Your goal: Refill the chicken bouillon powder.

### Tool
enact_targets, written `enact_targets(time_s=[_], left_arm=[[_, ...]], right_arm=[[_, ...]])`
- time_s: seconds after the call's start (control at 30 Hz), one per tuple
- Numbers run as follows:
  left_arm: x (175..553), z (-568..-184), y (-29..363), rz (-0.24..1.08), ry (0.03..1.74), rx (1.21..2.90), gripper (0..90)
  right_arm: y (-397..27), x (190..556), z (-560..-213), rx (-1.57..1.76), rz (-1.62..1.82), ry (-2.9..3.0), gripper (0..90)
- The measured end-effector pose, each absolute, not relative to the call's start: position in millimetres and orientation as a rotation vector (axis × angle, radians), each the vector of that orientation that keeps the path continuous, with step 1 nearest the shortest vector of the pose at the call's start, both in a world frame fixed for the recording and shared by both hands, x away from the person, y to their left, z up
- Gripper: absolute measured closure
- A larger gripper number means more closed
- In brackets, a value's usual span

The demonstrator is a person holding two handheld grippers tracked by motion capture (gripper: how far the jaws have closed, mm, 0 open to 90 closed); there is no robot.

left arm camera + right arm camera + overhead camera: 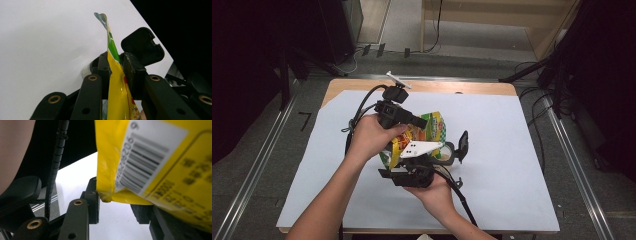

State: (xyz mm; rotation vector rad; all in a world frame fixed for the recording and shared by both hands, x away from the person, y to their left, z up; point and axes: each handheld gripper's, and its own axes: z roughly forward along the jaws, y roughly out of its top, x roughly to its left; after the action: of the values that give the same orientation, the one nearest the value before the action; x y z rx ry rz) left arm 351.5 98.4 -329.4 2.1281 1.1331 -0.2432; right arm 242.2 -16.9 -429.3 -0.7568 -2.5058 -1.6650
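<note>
A yellow and green snack bag is held up over the middle of the white sheet. My left gripper comes in from the left and is shut on the bag's thin edge, with a pad on each side of the film. My right gripper reaches up from below, a pale plate on its top. In the right gripper view the bag's barcode face hangs over my right gripper. Its jaws stand apart, with white sheet showing between them. The bag's lower corner lies by the left pad.
The white sheet covers a wooden table with metal rails along both sides. Cables trail from both grippers across the sheet. Dark stands and cables crowd the floor at the far left and right.
</note>
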Motion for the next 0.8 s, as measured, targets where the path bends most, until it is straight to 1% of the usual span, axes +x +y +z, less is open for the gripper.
enact_targets(time_s=[0.43, 0.8], left_arm=[[364, -330, 95, -0.307, 1.156, 2.147, 76.1], [365, -331, 93, -0.318, 1.159, 2.161, 76.1]], right_arm=[[-23, 247, -425, -0.747, -1.659, -2.486, 64.9], [-23, 246, -425, -0.745, -1.652, -2.494, 65.5]])
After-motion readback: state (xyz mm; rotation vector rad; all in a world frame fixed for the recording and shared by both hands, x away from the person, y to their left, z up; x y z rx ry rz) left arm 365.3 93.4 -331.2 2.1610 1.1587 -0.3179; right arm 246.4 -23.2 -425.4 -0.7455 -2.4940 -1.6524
